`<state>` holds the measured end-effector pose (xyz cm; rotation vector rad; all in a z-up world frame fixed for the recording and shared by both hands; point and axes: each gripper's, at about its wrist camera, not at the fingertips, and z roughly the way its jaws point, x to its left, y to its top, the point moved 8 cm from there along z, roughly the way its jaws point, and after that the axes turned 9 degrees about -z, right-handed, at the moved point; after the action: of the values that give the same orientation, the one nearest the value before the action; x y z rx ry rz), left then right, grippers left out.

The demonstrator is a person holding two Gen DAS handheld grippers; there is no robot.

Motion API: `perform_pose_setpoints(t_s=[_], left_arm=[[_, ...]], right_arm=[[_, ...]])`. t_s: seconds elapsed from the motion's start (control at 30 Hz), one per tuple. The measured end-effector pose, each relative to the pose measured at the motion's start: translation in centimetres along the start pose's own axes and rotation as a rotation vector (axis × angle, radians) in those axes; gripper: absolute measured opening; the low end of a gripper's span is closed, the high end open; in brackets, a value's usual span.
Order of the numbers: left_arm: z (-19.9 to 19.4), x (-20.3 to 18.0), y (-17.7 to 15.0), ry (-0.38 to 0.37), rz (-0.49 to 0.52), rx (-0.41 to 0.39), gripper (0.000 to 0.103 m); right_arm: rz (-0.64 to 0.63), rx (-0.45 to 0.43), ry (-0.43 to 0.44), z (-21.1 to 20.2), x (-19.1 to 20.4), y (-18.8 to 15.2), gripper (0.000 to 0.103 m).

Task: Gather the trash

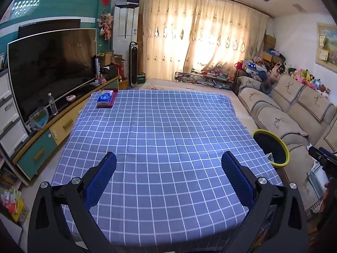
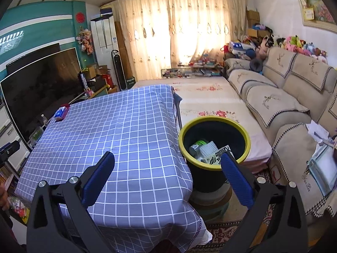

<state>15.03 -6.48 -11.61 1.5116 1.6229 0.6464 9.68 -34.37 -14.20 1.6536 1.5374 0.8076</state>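
A black trash bin with a yellow rim (image 2: 214,124) stands on a stool at the table's right side; it holds several pieces of trash (image 2: 207,150). It also shows at the right in the left wrist view (image 1: 273,147). My left gripper (image 1: 168,164) is open and empty above the near part of the blue checked tablecloth (image 1: 164,126). My right gripper (image 2: 167,164) is open and empty over the table's right corner, its right finger (image 2: 233,172) in front of the bin. A blue tissue pack (image 1: 105,98) on a red tray lies at the far left corner.
A TV (image 1: 50,69) on a low cabinet with a water bottle (image 1: 52,106) stands left of the table. A beige sofa (image 2: 284,105) runs along the right. A floral mat (image 2: 206,97) covers the floor past the bin. Curtains (image 1: 200,38) hang at the back.
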Motion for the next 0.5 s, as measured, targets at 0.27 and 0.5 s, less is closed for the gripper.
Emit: perform_pose_setpoints(t_s=[0.27, 0.5], left_arm=[[-2.9, -0.4, -0.6, -0.019, 0.014, -0.036, 0.098], [-3.5, -0.9, -0.8, -0.022, 0.017, -0.031, 0.098]], right_arm=[[-0.025, -0.031, 0.012, -1.5, 1.3, 0.1, 0.096], [-0.031, -0.033, 0.019, -1.6, 1.5, 0.2, 0.096]])
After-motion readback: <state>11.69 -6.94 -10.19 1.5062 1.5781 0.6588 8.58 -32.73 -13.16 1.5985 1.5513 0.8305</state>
